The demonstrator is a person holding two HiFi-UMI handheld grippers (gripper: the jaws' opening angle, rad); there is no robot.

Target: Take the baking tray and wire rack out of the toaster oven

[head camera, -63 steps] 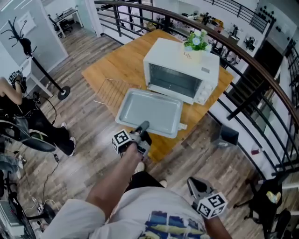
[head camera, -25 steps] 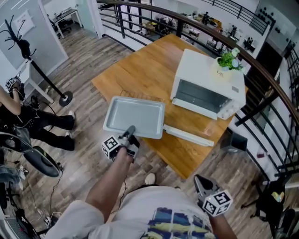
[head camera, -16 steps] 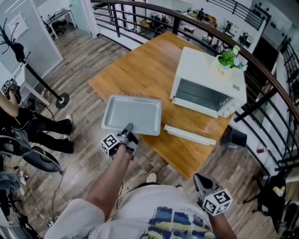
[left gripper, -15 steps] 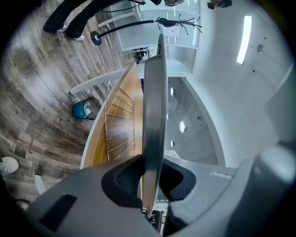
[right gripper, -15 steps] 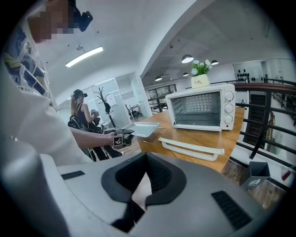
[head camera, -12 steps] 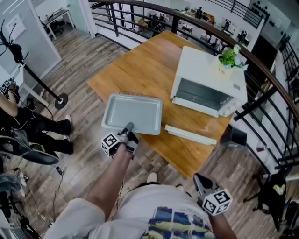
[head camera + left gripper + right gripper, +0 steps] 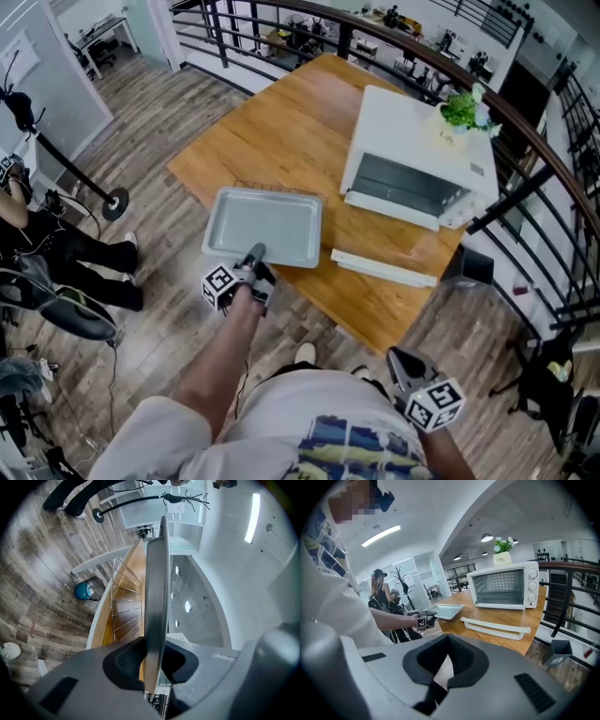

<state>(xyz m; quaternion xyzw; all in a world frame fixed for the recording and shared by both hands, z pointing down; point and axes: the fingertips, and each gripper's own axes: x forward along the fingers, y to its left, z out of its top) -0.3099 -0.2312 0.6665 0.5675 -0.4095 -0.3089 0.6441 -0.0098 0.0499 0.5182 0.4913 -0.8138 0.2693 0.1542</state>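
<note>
On the table [image 7: 281, 122], the toaster oven [image 7: 417, 155] is standing open at 2 o'clock from the baking tray [image 7: 264, 223], which is lying over the wire rack [image 7: 126, 600] — seemingly resting on it. The left gripper [image 7: 255, 255] is clamping the tray's 6 o'clock rim; the right gripper [image 7: 401, 364] is idling closed and empty. The set-down looks to be finishing — a clean release should come next.

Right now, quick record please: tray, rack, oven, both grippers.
tray: grey metal baking tray, out of the oven, over the rack
rack: thin wire rack, on the light wooden table, mostly hidden under the tray
oven: white toaster oven, door folded down
left gripper: clamped on the tray's near rim
right gripper: jaws together, empty, away from the table
</note>
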